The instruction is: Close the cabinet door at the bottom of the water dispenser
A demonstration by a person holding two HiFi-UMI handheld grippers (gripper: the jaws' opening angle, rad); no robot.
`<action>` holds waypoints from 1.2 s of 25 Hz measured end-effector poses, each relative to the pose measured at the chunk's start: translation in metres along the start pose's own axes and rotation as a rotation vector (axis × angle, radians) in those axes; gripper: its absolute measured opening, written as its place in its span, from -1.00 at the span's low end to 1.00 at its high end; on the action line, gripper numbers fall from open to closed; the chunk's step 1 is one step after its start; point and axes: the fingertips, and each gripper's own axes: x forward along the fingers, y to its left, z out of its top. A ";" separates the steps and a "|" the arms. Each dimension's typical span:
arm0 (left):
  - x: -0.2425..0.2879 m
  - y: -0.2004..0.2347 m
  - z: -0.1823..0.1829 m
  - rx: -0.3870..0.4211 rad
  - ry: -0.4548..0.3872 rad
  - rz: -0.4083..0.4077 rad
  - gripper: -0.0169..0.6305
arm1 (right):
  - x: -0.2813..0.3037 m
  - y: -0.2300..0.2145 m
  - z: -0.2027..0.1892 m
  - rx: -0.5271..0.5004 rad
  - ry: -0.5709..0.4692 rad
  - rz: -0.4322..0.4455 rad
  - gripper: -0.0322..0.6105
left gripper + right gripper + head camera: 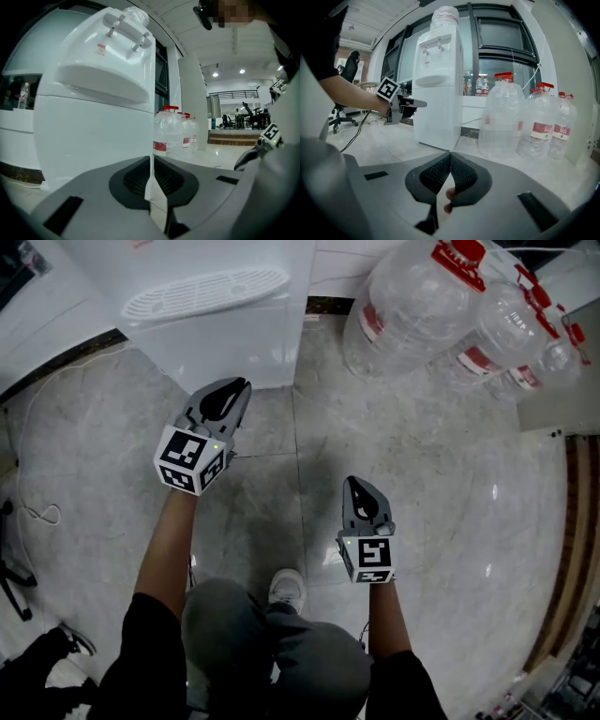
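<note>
The white water dispenser [216, 334] stands at the top of the head view, its drip tray [206, 292] facing me. Its lower cabinet door [89, 150] looks flush with the body; I see no gap in the right gripper view either [436, 122]. My left gripper [239, 383] hovers just in front of the dispenser's bottom corner, not touching it, jaws together with nothing between them [151, 158]. My right gripper [353, 481] hangs further back and to the right over the floor, tips meeting and empty [450, 153].
Several large water jugs [422, 306] with red caps stand right of the dispenser. A white cable [33, 512] trails over the marble floor at left. My shoe [286, 589] is below the grippers. An office chair [344, 93] sits far left.
</note>
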 end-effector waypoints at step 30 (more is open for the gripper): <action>-0.238 -0.006 0.222 -0.150 -0.006 0.270 -0.90 | -0.105 0.101 0.300 -0.084 -0.059 0.156 -0.86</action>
